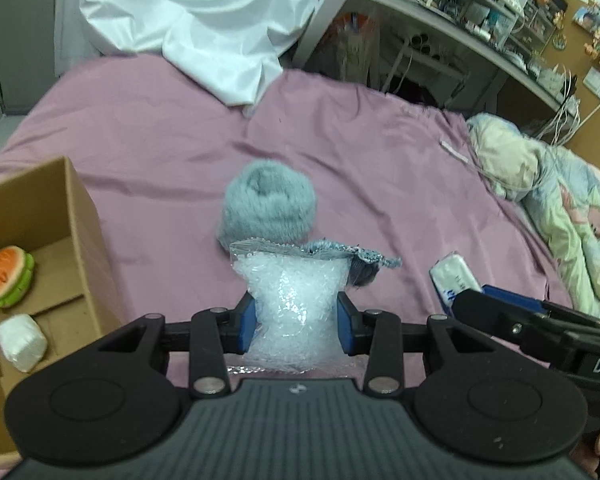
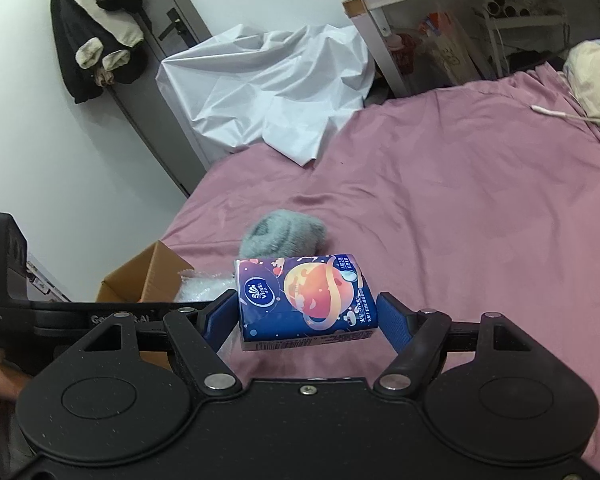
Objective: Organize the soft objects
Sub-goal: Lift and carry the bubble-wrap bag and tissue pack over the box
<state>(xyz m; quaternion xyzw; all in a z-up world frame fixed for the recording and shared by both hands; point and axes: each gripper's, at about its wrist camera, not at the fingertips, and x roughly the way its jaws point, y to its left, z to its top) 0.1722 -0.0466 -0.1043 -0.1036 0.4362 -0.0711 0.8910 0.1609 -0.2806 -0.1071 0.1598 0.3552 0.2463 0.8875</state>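
In the left wrist view, at the left edge of the frame, stands an open cardboard box [image 1: 76,216] with plain brown walls. Inside it lie a soft toy shaped like a hamburger [image 1: 8,276], orange on top with a green layer, and below it a white rounded packet [image 1: 22,342] with a smooth wrap. In the lower middle, the left hand-held gripper [image 1: 296,320] is closed on a clear plastic bag of small white beads [image 1: 296,300]; the blue pads press its two sides, so the bag is narrow in the middle and bulges above. Behind the bag, on the pink bed sheet [image 1: 148,128], rests a grey fluffy rolled bundle [image 1: 270,204], round and hairy in texture, and a grey knitted piece [image 1: 356,258] shows just right of the bag's top. At the top of the frame a white, wrinkled, shiny cover [image 1: 204,20] hangs down to the bed. In the lower right lies a white tissue pack [image 1: 454,280], near the black tip of the other tool. At the right edge is a crumpled pastel quilt [image 1: 548,196].

In the right wrist view, the cardboard box [image 2: 140,280] is at the lower left. In the middle, the right hand-held gripper [image 2: 308,316] holds a rectangular tissue pack [image 2: 306,300] with glossy dark blue wrap and an orange planet print; the left pad touches it, but whether the right pad touches it I cannot tell. The grey fluffy bundle [image 2: 284,234] lies just behind it on the sheet [image 2: 480,200].
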